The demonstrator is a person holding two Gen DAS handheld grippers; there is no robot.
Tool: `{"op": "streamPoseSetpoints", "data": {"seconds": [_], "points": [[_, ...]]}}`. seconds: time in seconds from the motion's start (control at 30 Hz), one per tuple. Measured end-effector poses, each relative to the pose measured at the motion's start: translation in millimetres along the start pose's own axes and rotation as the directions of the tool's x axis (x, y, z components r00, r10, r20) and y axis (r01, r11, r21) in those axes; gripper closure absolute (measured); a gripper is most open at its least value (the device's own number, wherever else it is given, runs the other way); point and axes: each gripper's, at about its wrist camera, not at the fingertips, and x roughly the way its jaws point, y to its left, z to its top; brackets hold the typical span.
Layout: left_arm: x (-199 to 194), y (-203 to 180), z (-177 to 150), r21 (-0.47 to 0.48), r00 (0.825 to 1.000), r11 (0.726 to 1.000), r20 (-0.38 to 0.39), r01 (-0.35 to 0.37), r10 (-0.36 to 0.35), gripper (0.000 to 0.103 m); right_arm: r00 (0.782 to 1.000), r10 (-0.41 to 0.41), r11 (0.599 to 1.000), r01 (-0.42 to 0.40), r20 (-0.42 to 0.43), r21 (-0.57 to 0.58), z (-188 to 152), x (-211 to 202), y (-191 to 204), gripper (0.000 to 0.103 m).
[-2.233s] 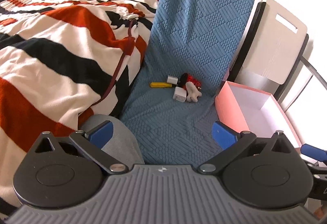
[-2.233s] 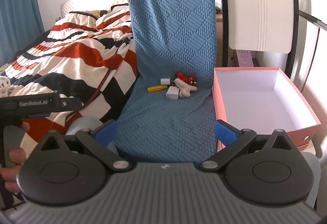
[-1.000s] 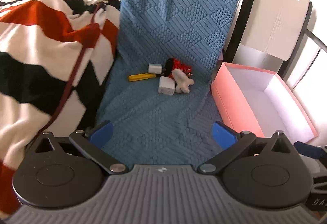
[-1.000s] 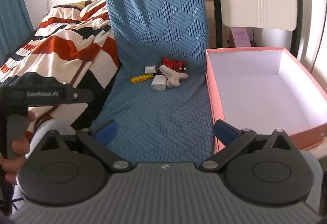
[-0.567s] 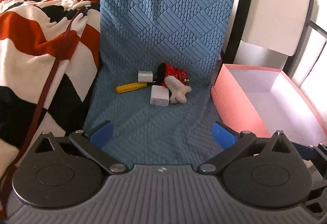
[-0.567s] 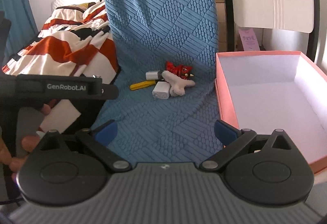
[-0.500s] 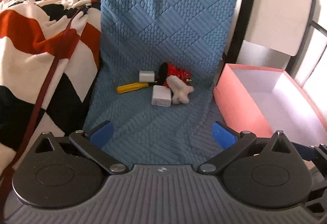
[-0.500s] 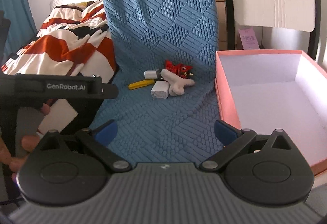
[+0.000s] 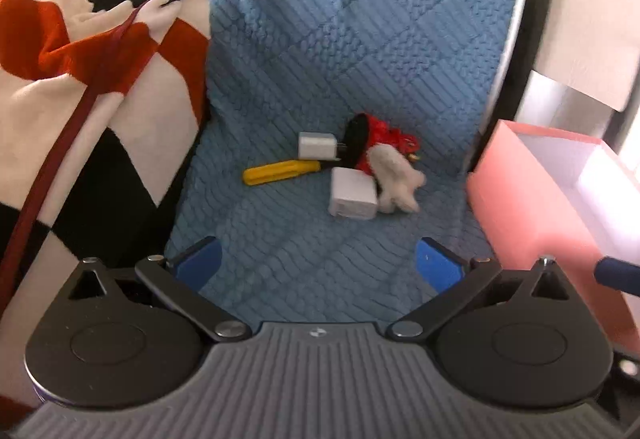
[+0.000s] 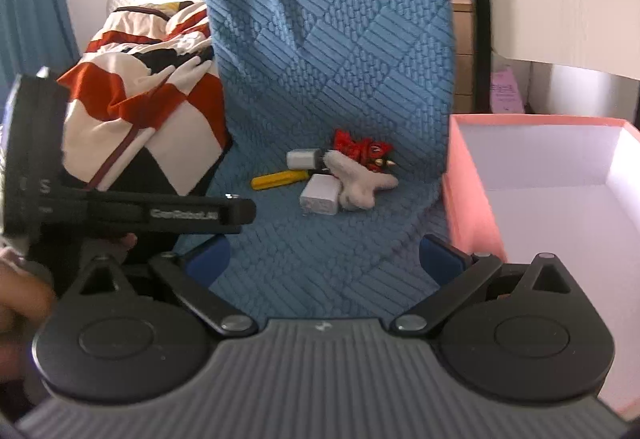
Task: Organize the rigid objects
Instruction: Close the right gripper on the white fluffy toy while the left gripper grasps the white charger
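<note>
A small pile lies on the blue quilted chair seat (image 9: 320, 239): a yellow tool (image 9: 276, 171), a white plug adapter (image 9: 318, 146), a white charger block (image 9: 352, 195), a white bone-shaped plush (image 9: 396, 175) and a red toy (image 9: 380, 135). In the right wrist view the same pile shows: yellow tool (image 10: 276, 179), charger block (image 10: 320, 195), bone plush (image 10: 360, 183), red toy (image 10: 360, 149). My left gripper (image 9: 318, 265) is open and empty, short of the pile. My right gripper (image 10: 326, 259) is open and empty, also short of it.
An open pink box (image 10: 468, 175) with a white inside stands right of the seat; it also shows in the left wrist view (image 9: 516, 199). A striped red, black and white blanket (image 9: 80, 79) lies left. The left tool's body (image 10: 140, 213) crosses the right view.
Both grippers have moved forward toward the pile on the seat, which now looks larger. Both stay open and empty.
</note>
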Motion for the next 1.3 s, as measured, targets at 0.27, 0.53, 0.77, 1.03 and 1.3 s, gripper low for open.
{"op": "streamPoseSetpoints", "data": {"seconds": [0.27, 0.53, 0.77, 1.03, 1.3], "points": [[34, 16, 12, -0.037, 1.000, 0.999, -0.018, 0.005, -0.005, 0.000, 1.000, -0.010, 1.000, 0.010, -0.014, -0.016, 8, 30, -3, 0.000], [70, 27, 32, -0.060, 0.998, 0.998, -0.057, 0.024, -0.027, 0.000, 0.999, -0.016, 1.000, 0.016, -0.041, -0.021, 16, 65, -9, 0.033], [108, 35, 43, -0.120, 0.990, 0.991, -0.113, 0.065, -0.079, 0.000, 0.999, -0.001, 1.000, 0.000, -0.037, -0.020, 24, 94, -19, 0.055], [149, 36, 58, -0.168, 0.979, 0.979, -0.142, 0.119, -0.143, 0.006, 0.998, -0.033, 0.999, 0.033, -0.046, 0.000, 36, 133, -39, 0.055], [186, 19, 60, -0.145, 0.962, 0.977, -0.200, 0.158, -0.185, 0.022, 0.990, 0.051, 0.996, -0.040, -0.135, 0.084, 41, 181, -59, 0.055]]}}
